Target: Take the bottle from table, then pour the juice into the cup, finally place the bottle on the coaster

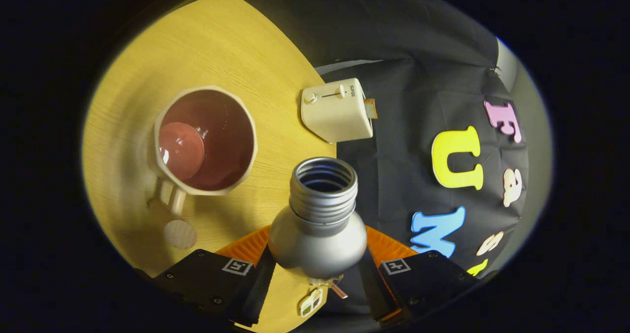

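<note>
Jaws clamp the silver bottle point(319, 234), tipped sideways, its open mouth near the cup point(205, 141).

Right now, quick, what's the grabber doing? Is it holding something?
Gripper: shut on the silver bottle, one finger on each side. The bottle is tipped, its open mouth near the cup.

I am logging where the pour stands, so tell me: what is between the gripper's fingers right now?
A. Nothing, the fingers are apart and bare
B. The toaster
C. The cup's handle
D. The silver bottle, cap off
D: the bottle sits clamped between the gripper fingers, its threaded mouth open, while the cup and the toaster stand beyond on the table.
</note>
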`<state>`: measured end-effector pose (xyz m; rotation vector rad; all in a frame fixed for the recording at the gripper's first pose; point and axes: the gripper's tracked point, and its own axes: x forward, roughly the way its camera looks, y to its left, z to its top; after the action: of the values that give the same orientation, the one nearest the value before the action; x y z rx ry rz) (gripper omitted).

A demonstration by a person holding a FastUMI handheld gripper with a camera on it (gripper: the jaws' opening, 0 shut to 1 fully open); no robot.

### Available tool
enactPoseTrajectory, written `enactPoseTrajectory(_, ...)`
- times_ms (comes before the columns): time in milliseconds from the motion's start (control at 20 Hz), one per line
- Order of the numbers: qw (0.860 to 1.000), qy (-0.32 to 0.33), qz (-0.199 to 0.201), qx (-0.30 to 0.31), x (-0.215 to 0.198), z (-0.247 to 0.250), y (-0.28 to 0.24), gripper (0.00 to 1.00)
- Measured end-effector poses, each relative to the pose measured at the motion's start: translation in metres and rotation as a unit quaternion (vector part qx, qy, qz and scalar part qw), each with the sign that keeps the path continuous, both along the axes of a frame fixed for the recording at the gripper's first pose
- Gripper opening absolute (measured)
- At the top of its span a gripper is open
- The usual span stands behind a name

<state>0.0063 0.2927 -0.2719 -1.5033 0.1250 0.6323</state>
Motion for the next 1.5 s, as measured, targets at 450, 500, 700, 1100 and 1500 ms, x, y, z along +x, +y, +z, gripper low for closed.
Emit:
enactPoseTrajectory(450,0.994,-0.05,0.037,-0.086,0.009,0.002,0.013,0.81)
enactPoseTrajectory(500,0.993,-0.055,0.04,-0.096,0.008,0.004,0.014,0.8)
enactPoseTrajectory(700,0.988,-0.067,0.054,-0.13,0.008,0.004,0.017,0.81)
enactPoseTrajectory(1100,0.979,-0.088,0.076,-0.17,0.006,0.011,0.021,0.8)
enactPoseTrajectory(1500,0.967,-0.103,0.091,-0.214,0.012,0.014,0.022,0.8)
